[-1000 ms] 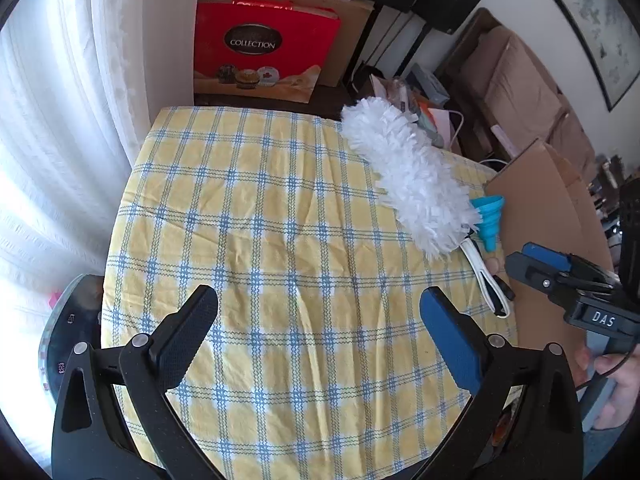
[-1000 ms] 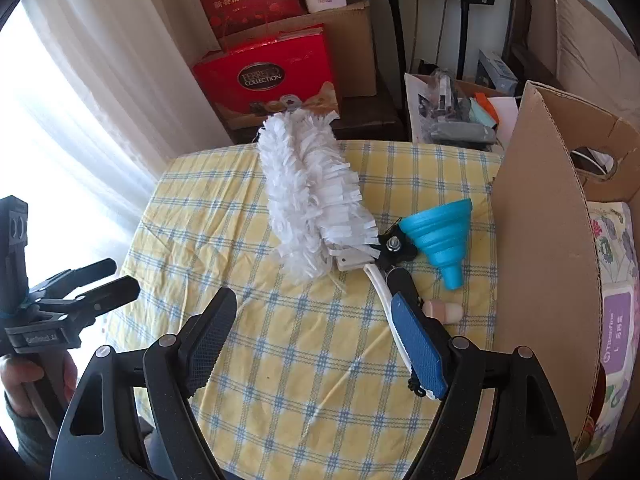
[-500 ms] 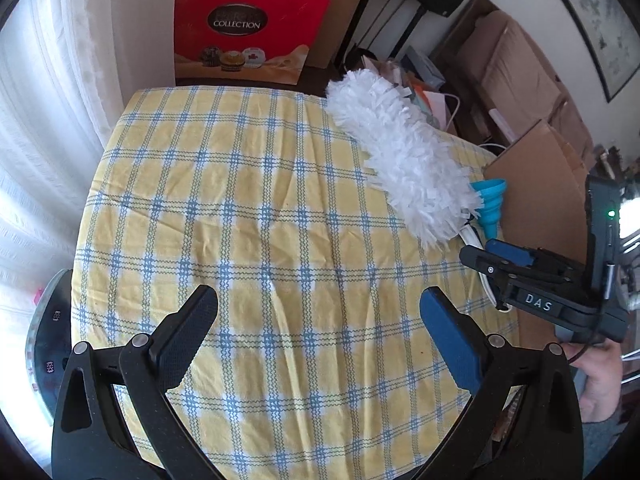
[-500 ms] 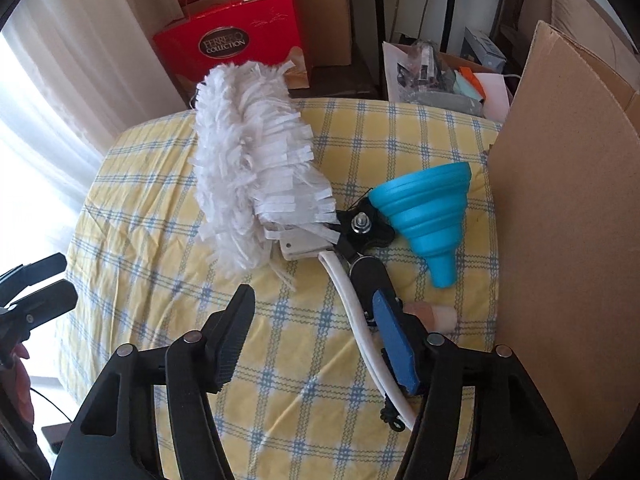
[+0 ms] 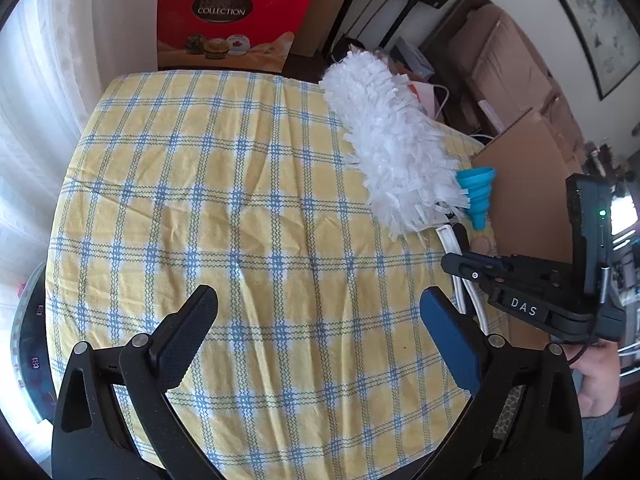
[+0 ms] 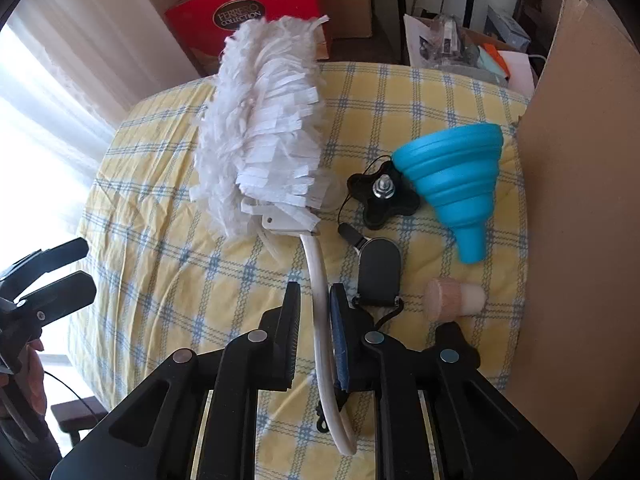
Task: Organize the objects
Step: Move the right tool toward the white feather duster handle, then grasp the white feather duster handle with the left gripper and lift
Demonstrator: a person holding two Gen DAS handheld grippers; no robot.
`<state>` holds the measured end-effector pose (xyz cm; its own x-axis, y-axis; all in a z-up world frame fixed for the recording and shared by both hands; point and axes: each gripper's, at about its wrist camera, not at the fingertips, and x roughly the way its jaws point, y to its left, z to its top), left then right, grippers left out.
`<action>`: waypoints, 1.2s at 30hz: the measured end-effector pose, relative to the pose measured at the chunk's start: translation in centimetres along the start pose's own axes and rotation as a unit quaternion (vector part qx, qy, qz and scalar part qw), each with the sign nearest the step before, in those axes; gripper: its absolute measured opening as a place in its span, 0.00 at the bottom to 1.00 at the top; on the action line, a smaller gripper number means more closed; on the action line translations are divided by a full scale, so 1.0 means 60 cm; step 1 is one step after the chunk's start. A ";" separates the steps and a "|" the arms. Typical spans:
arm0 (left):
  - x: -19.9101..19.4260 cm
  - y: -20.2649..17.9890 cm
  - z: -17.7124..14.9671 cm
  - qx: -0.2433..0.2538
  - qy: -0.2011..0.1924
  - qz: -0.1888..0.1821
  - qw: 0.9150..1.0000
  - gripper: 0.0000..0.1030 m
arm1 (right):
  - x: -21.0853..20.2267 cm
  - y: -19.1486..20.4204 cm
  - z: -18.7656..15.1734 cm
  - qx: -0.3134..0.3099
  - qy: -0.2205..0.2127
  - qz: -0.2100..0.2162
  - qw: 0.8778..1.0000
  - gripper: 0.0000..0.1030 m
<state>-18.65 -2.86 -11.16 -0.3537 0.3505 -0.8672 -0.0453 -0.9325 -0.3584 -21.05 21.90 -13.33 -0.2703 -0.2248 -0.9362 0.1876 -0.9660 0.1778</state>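
Our right gripper (image 6: 315,322) is closing on the curved white plastic handle of the fluffy white duster (image 6: 260,128), lying near the right edge of the yellow checked tablecloth (image 6: 168,264). A collapsible blue silicone funnel (image 6: 456,184) and black knob (image 6: 383,196) lie just beside. Our left gripper (image 5: 316,332) hovers released.

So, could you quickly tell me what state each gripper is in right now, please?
Left gripper: open, holding nothing, above the checked tablecloth.
Right gripper: closing around the duster's white handle, which is between its fingers.
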 end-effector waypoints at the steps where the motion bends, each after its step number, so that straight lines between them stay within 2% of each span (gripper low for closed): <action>1: 0.001 -0.001 0.000 0.000 0.001 0.000 1.000 0.98 | 0.003 0.001 -0.001 -0.001 0.001 -0.004 1.000 0.15; 5: 0.003 -0.003 -0.001 0.003 0.003 -0.002 1.000 0.98 | 0.008 0.007 -0.007 -0.005 -0.001 -0.007 1.000 0.18; 6: 0.003 -0.004 -0.002 0.002 0.004 -0.004 1.000 0.98 | 0.007 0.009 -0.008 -0.005 -0.001 -0.004 1.000 0.15; 7: 0.003 -0.003 -0.002 0.002 0.005 -0.006 1.000 0.98 | 0.006 0.010 -0.010 -0.003 0.000 0.009 1.000 0.08; 10: 0.005 -0.002 -0.001 -0.005 0.007 -0.016 1.000 0.98 | -0.001 0.020 -0.017 -0.006 -0.003 0.033 0.999 0.08; 18: 0.018 -0.001 0.001 -0.037 0.022 -0.063 0.997 0.98 | -0.018 0.048 -0.044 -0.016 -0.008 0.087 0.996 0.08; 23: 0.050 -0.012 -0.001 -0.063 0.050 -0.110 0.991 0.98 | -0.023 0.075 -0.066 -0.036 -0.011 0.106 0.994 0.09; 27: 0.070 -0.029 -0.009 -0.062 0.070 -0.131 0.987 0.96 | -0.022 0.092 -0.079 -0.045 -0.012 0.125 0.991 0.10; 30: 0.082 -0.036 -0.015 -0.063 0.079 -0.135 0.986 0.82 | -0.026 0.105 -0.088 -0.051 -0.014 0.151 0.987 0.10; 31: 0.085 -0.035 -0.016 -0.064 0.080 -0.136 0.985 0.75 | -0.028 0.109 -0.091 -0.055 -0.015 0.153 0.987 0.10; 33: 0.084 -0.034 -0.016 -0.061 0.074 -0.133 0.987 0.55 | -0.030 0.116 -0.095 -0.064 -0.014 0.156 0.986 0.10; 35: 0.086 -0.032 -0.017 -0.053 0.075 -0.115 0.989 0.31 | -0.033 0.122 -0.100 -0.072 -0.012 0.154 0.985 0.10; 36: 0.085 -0.031 -0.018 -0.048 0.074 -0.112 0.990 0.26 | -0.035 0.122 -0.100 -0.074 -0.010 0.152 0.985 0.12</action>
<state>-19.38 0.73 -15.27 -0.2045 0.5622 -0.8013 -0.0162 -0.8204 -0.5715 -13.42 16.04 -11.91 -0.1978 -0.5051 -0.8401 0.3986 -0.8244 0.4018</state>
